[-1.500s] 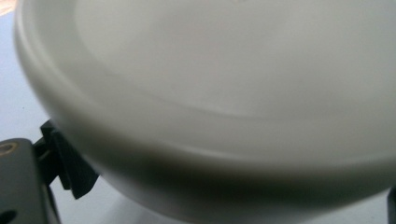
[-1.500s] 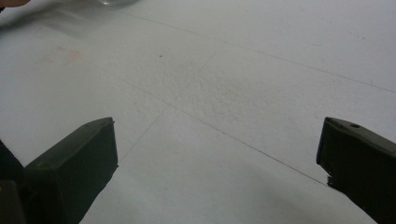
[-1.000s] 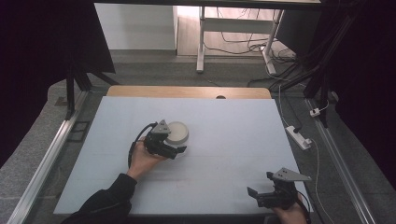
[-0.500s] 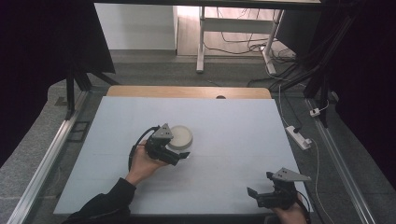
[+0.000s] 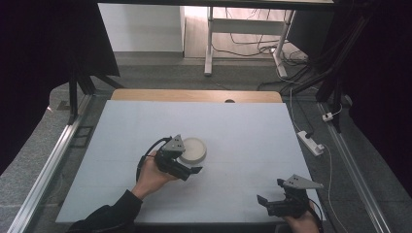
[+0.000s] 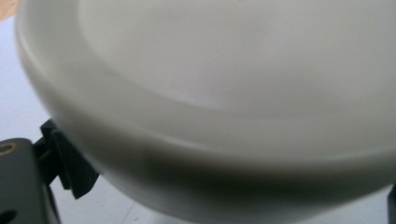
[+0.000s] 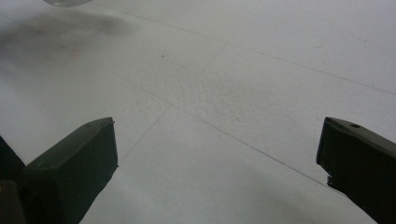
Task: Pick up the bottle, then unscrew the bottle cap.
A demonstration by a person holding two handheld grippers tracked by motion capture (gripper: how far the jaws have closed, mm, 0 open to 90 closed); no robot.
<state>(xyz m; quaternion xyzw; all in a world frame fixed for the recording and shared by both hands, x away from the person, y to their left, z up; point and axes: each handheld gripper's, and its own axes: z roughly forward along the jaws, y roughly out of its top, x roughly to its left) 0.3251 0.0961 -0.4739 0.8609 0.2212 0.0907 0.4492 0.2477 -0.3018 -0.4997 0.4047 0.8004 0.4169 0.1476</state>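
white thing: we see a round, shallow white dish [image 5: 192,150] lying flat a little left of the middle of the tabletop [image 5: 252,136].
left gripper: our left gripper [image 5: 187,169] sits at the dish's near-left edge, body touching or overlapping the rim from above; its tips point right, past the near side of the dish.
left gripper view: the dish [image 6: 224,102] looms huge and blurred, with one black jaw just under its left rim. we cannot tell whether the jaws are spread or pinching the rim.
key relation: the dish lies just ahead and to the right of our left hand [image 5: 151,175]. being round, it has no long axis, so any point of the rim would serve.
nearer hand: the left by far; the right is well apart.
right gripper: our right gripper [image 5: 271,193] rests at the near right corner of the tabletop, jaws spread wide over bare surface [image 7: 224,116], holding nothing.
around: wooden strip at the far edge, a power strip [image 5: 311,142] on the floor to the right.
in the way: we judge nothing blocks a move of the dish.
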